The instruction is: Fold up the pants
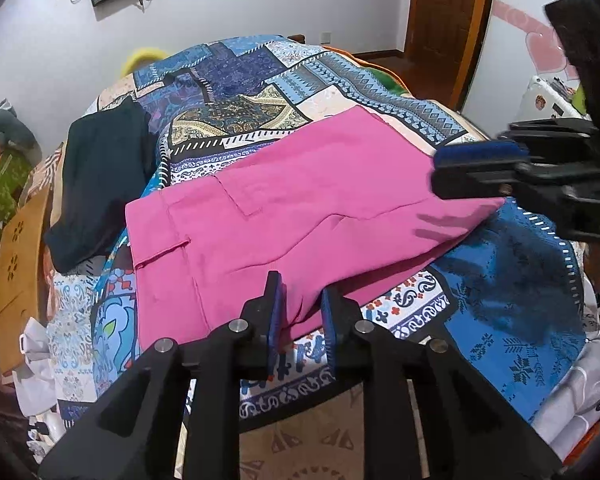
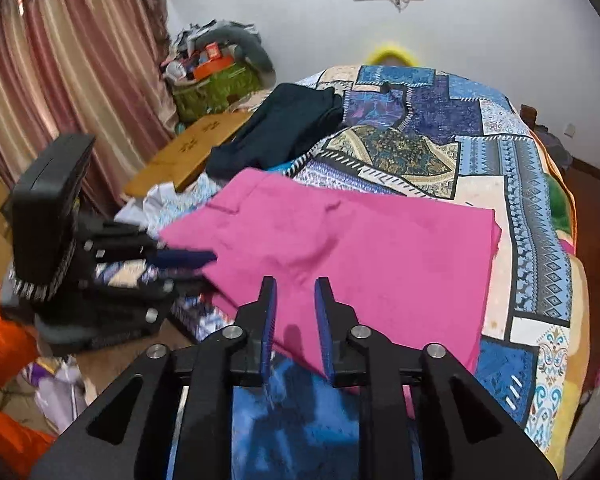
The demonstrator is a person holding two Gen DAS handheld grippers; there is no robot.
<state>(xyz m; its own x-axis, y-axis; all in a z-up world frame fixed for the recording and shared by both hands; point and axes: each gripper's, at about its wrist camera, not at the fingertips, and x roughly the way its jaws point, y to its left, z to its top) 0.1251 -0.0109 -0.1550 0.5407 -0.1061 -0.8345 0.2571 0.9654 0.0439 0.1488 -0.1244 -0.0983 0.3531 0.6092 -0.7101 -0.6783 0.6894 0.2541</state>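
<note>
Lying at the centre of the patterned bedspread (image 1: pixel 520 264), the pink pants (image 1: pixel 284 208) were already doubled into a compact slab. Left gripper (image 1: pixel 300 308) and right gripper (image 2: pixel 296 312) both gaped at its 6 o'clock edge, grasping nothing; another fold probably remained.

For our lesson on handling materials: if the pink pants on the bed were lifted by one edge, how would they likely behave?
The pink pants would probably droop and unfold, since they lie in soft creased layers. They look thin, so likely light. On the patterned bedspread they may drag rather than slide.
</note>
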